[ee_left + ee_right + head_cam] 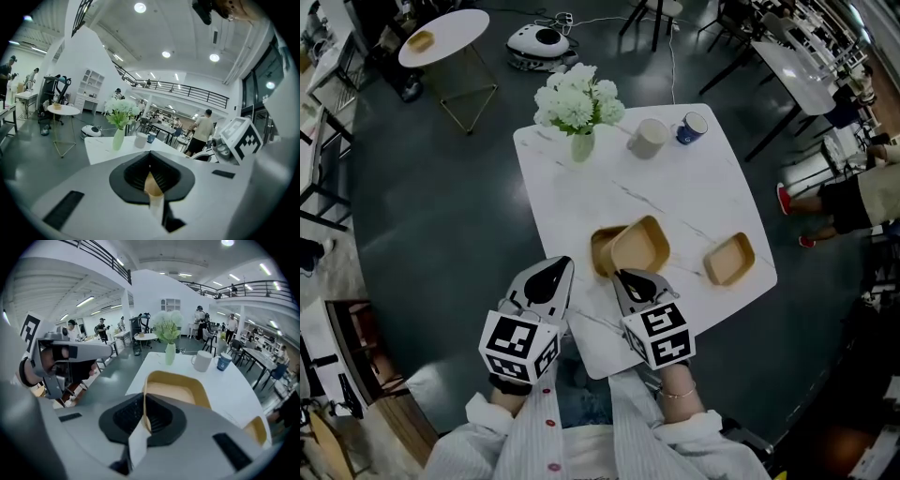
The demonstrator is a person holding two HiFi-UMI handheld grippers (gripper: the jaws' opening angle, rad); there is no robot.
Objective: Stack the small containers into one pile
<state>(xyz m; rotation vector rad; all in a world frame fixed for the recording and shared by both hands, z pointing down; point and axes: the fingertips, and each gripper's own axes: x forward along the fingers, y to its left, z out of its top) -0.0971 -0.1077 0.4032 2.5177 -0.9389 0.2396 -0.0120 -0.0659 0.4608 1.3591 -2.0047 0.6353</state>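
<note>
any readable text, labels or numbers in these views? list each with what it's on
No readable text in any view.
left marker cube, right marker cube: black-and-white square patterns, no letters or digits.
blue mug: any print is too small to read.
held tan container: plain, no print seen.

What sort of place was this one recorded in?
Probably a large open-plan office or lab: a railed mezzanine, rows of work desks, and a robot vacuum on the floor.
</note>
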